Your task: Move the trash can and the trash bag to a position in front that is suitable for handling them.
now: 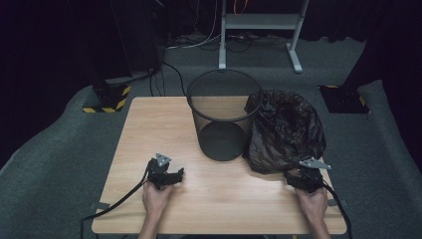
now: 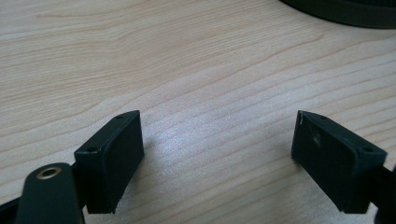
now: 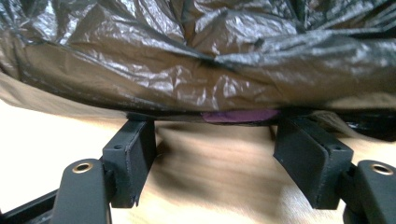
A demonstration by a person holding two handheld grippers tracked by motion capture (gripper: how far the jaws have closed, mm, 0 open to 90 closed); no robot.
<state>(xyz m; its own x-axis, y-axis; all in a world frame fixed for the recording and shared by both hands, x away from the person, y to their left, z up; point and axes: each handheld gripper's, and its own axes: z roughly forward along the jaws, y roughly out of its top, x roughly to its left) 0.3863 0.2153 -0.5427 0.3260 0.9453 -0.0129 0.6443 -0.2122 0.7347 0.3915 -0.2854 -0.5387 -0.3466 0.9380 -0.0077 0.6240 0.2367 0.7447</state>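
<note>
A black mesh wastebasket (image 1: 222, 117) stands at the centre of the wooden table (image 1: 149, 129), touching the bag's left side. The crumpled black plastic bag (image 1: 284, 130) lies right of centre in the high view, glossy and creased, its lower edge lifted slightly off the wood, with a purple strip (image 3: 238, 115) showing beneath. The right gripper (image 3: 217, 161), jaws spread, sits at that edge with nothing pinched. The left gripper (image 2: 217, 158), lower left of centre, rests released on bare wood.

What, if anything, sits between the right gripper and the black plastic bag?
Nothing visible: the right gripper is right at the near edge of the black plastic bag, jaws apart over bare table.
</note>
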